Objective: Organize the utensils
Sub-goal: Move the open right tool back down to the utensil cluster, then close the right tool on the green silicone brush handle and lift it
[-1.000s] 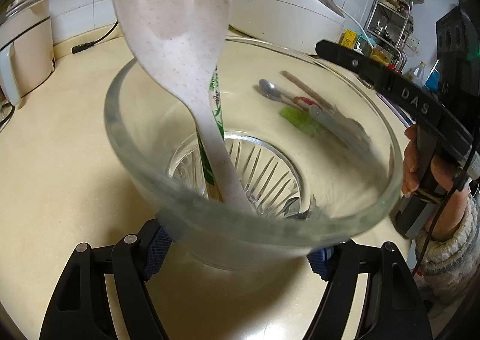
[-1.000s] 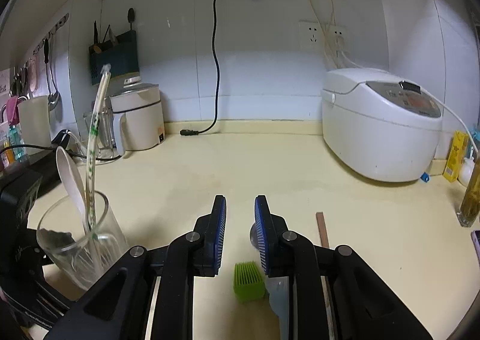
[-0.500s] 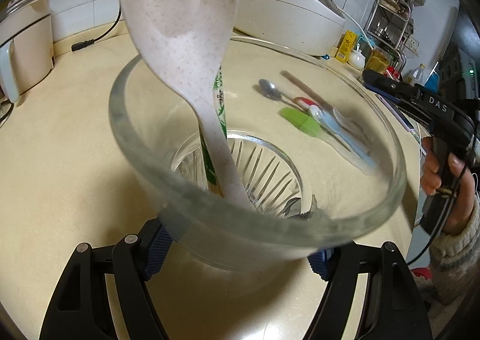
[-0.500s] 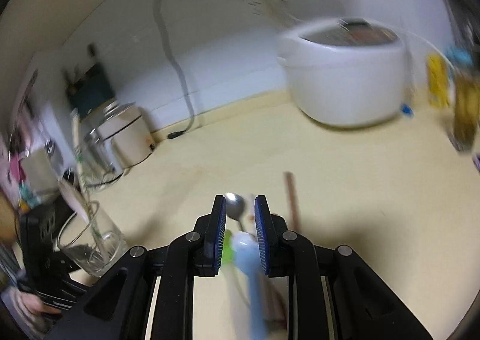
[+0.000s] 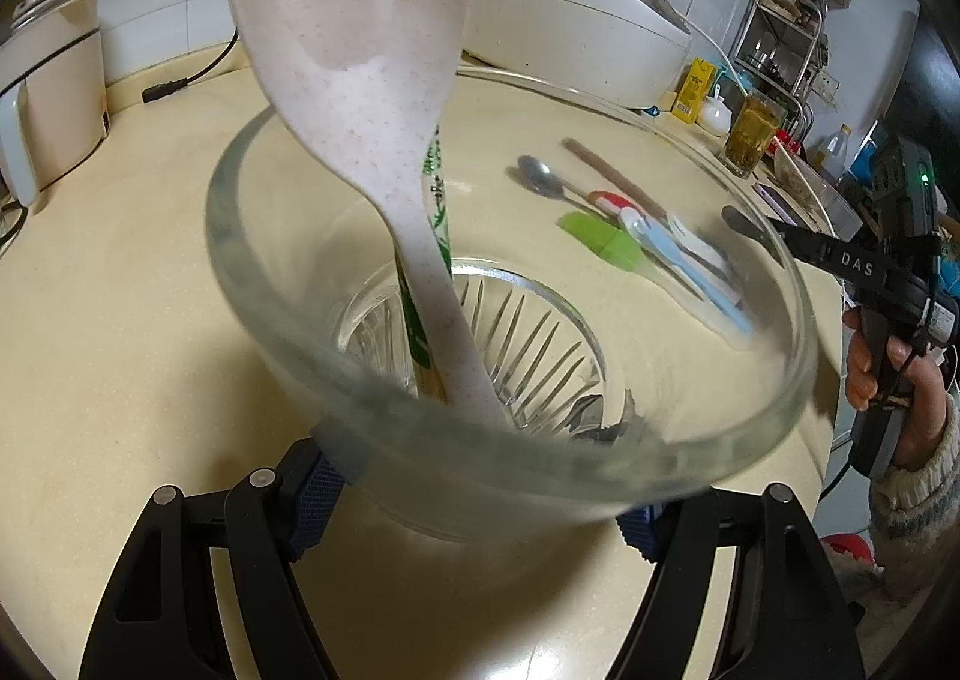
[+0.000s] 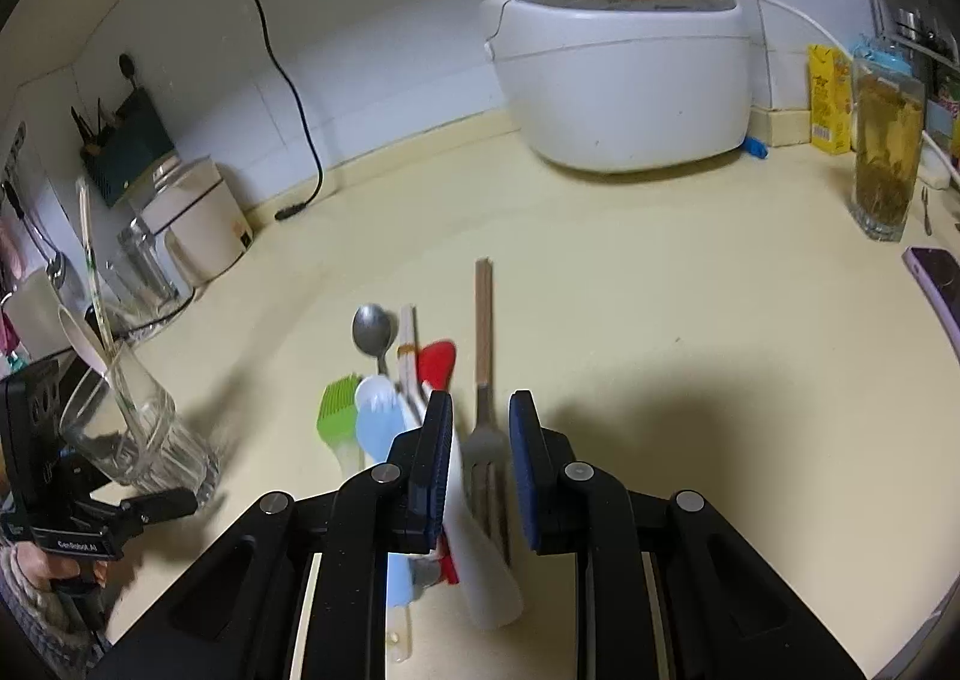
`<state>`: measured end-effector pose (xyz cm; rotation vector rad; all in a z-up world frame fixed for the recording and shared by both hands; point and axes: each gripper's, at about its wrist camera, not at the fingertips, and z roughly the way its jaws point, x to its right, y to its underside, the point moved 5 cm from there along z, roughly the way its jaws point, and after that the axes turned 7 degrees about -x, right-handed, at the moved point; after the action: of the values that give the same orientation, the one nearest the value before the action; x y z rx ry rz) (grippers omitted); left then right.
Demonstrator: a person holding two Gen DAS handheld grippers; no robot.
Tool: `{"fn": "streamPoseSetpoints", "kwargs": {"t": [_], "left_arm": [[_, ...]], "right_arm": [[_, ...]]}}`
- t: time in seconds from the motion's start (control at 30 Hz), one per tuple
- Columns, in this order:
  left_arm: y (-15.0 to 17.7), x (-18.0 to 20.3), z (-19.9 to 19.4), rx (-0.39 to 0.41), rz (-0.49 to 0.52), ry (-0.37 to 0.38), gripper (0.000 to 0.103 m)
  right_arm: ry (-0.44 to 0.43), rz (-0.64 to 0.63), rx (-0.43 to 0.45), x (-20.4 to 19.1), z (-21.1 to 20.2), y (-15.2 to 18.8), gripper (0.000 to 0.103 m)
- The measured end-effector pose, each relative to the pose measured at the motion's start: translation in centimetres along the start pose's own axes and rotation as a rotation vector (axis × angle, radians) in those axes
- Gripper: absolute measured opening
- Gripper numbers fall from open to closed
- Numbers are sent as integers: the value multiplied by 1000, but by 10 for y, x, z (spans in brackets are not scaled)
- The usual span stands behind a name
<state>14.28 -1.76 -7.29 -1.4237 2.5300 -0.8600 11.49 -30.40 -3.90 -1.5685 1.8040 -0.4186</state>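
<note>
My left gripper [image 5: 474, 506] is shut on a clear glass cup [image 5: 336, 272], which holds a speckled white spoon [image 5: 360, 80] and a green-printed wrapped stick. The cup also shows at the left of the right wrist view [image 6: 138, 428]. Loose utensils lie on the counter: a metal spoon [image 6: 372, 329], a green silicone brush [image 6: 338, 410], a light blue spork [image 6: 377, 422], a red spatula [image 6: 437, 359], banded chopsticks, a white handle [image 6: 480, 560] and a wooden-handled utensil [image 6: 483, 320]. My right gripper [image 6: 480, 428] is open and empty, hovering just above them, over the wooden-handled one.
A white rice cooker [image 6: 624, 80] stands at the back right. A glass of tea [image 6: 885, 152], a yellow carton and a phone [image 6: 936, 284] are at the far right. A kettle [image 6: 198, 224] and a loose black power cord are at the back left.
My right gripper swung down and back from a level view to hover over the pile of utensils. The left gripper kept holding the cup, almost still.
</note>
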Motion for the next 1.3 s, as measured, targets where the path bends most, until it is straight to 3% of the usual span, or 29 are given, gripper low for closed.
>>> {"fn": "streamPoseSetpoints", "kwargs": {"t": [0.37,0.83,1.3], "left_arm": [[-1,-1,0,-8,2,-1,79],[-2,-1,1,-6,-2,9,79],[0,-6,0,-3,-8,21,79]], "right_arm": [[-87,-190,-108,-52,17,23,21],[-15,-102,-96,-12,11,10,21],[-8,-138,-98,-22,11,10,21]]}}
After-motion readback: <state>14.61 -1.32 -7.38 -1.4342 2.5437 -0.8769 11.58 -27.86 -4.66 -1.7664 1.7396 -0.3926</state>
